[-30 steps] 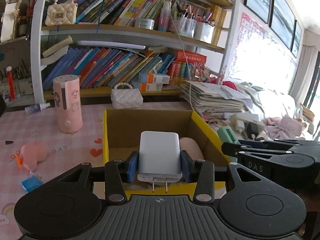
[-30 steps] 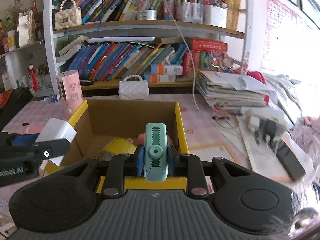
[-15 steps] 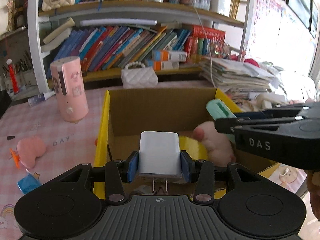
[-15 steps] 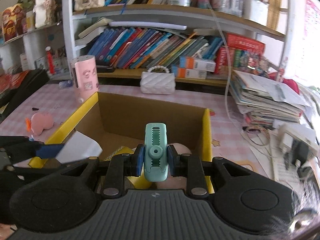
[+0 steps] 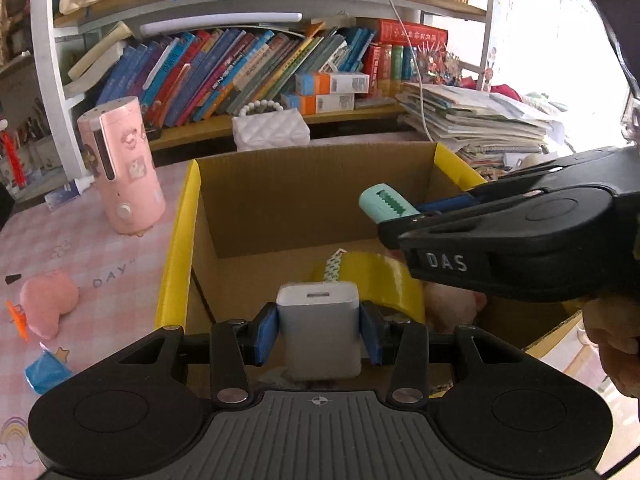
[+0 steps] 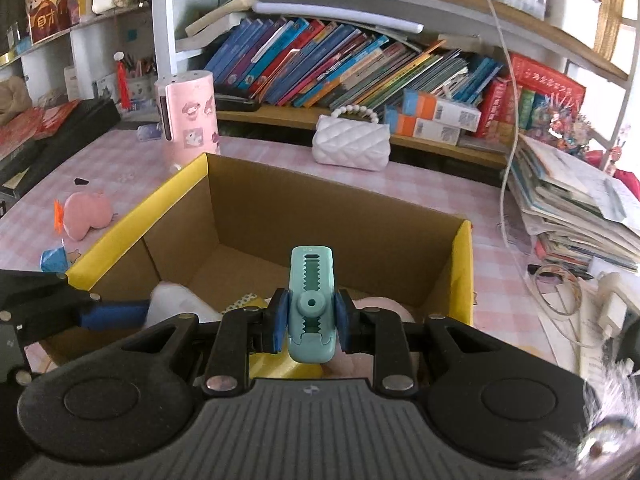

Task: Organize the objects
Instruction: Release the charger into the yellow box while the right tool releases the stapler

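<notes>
The cardboard box (image 5: 312,200) stands on the desk (image 5: 80,248); in the left wrist view the left tongs (image 5: 319,326) are clamped on a white charger (image 5: 319,320) above the yellow tape roll (image 5: 376,280) inside it.

In the right wrist view the right tongs (image 6: 309,320) are pressed together on a mint green clip (image 6: 312,304) over the box. The step seems to be the placing; next, I think, each tongs should go lower and release.

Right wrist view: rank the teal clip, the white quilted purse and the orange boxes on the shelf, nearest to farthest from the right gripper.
1. Teal clip: clamped in the right gripper, over the cardboard box.
2. White quilted purse: on the table beyond the box's far wall.
3. Orange boxes: on the shelf behind the purse, slightly right.
</notes>
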The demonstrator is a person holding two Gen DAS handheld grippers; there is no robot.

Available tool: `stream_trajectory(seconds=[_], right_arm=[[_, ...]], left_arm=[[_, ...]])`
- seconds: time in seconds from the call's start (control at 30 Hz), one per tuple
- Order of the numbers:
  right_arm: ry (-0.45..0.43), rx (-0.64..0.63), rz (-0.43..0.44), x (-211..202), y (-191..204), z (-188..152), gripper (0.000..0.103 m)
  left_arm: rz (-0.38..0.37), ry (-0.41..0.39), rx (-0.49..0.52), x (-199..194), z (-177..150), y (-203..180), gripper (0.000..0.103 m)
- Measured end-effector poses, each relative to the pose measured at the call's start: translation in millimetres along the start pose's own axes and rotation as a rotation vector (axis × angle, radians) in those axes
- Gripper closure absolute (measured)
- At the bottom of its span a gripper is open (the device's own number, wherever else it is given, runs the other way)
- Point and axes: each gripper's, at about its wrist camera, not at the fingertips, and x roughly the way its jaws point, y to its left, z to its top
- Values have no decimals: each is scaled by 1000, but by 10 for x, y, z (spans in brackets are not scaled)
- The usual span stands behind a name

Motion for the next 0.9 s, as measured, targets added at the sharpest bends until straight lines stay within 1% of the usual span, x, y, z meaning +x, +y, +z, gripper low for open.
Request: stream_trajectory(seconds=[0.2, 0.27, 0.37, 0.43, 0.57, 0.67, 0.8, 0.9], right_arm=[[36, -38, 21, 123, 34, 27, 80], [34, -54, 27, 141, 58, 43, 80], [34, -73, 39, 170, 83, 65, 80], [32, -82, 38, 173, 107, 75, 80], [28, -87, 66, 167, 163, 72, 80], [22, -121, 59, 168, 236, 64, 80], [24, -122, 61, 174, 257, 75, 80], [23, -132, 52, 190, 279, 74, 80]], left_arm=[[12, -10, 19, -17, -5, -17, 60], [7, -21, 16, -46, -5, -23, 59], [-14, -10, -8, -57, -5, -15, 57], [-12, -4, -16, -66, -18, -12, 53], [-8, -16, -15, -129, -36, -10, 52], [-2, -29, -16, -186, -42, -13, 49], [11, -39, -16, -255, -63, -9, 44], [20, -44, -20, -299, -79, 5, 43]])
